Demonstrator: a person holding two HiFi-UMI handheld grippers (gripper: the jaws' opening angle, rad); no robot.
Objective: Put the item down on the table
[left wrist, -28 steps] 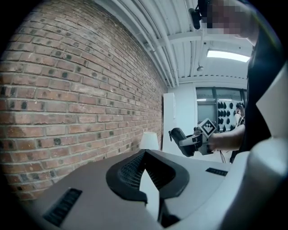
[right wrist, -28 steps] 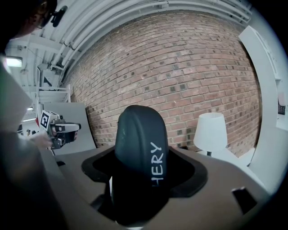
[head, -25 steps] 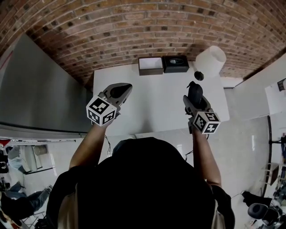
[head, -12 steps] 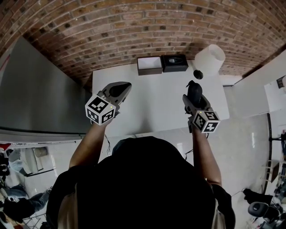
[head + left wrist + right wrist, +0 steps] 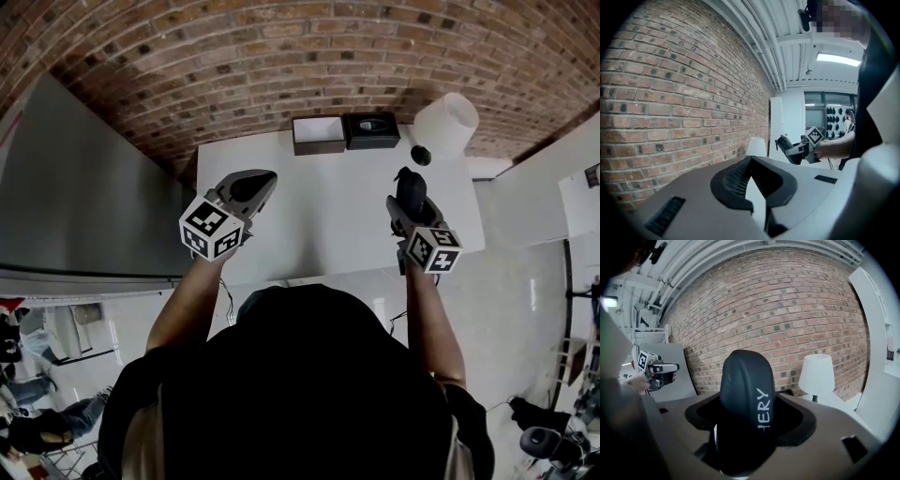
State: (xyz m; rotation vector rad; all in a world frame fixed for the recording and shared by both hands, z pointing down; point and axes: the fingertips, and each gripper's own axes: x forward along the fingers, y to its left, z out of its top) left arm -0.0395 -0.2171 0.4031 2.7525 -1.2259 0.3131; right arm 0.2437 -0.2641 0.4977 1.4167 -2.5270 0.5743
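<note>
Right hand-held gripper (image 5: 411, 199) is up over the table (image 5: 319, 220), out toward its 3 o'clock side, and it's pinching the item (image 5: 746, 399), a dark rounded thing with white lettering, clamped upright between the jaws. From the head view it looks to be carried in the air, not resting on the surface, so the put-down isn't done yet. The firm squeeze on both flanks makes sense: that smooth curved body would likely roll or slip out of a looser hold. Over at 9 o'clock, the left hand-held gripper (image 5: 248, 189) hovers with its jaws pressed together at the tips and nothing between them; it seems parked there just to stay out of the way. Two small boxes, a white one (image 5: 317, 136) and a black one (image 5: 368, 131), line the 12 o'clock edge, and a white lamp (image 5: 444, 125) stands at the 1 o'clock corner. The wide bare middle looks like the sensible landing spot, well apart from all of those.
</note>
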